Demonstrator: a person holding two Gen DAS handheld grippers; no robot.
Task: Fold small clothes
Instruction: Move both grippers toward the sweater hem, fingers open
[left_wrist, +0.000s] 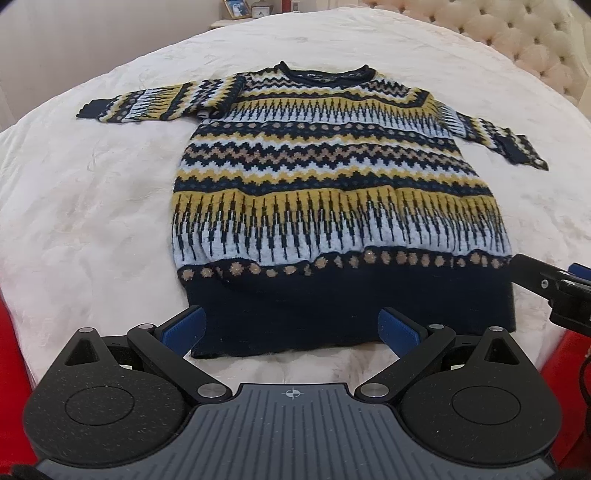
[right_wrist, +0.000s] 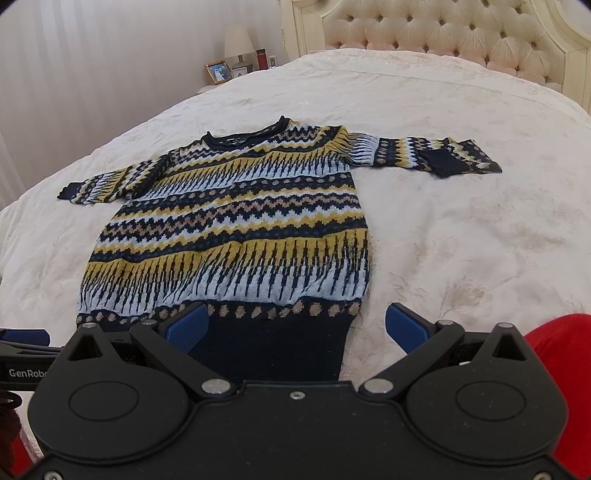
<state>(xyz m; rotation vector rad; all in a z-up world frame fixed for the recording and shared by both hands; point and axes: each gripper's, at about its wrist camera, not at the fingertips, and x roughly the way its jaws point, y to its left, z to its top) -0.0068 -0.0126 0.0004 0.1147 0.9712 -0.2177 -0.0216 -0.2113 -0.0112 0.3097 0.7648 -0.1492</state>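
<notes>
Left wrist view shows the patterned sweater (left_wrist: 332, 192) spread flat and unfolded on the bed (left_wrist: 92, 206), sleeves out, with the left gripper (left_wrist: 291, 328) and right gripper (right_wrist: 297, 326) both spread wide and empty over its hem, so all folding seems left

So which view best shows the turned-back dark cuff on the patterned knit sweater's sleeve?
The right wrist view: the turned-back navy cuff lies in open sight on the cream bedspread. The left wrist view shows it smaller, squeezed at the frame's distorted right edge.
</notes>
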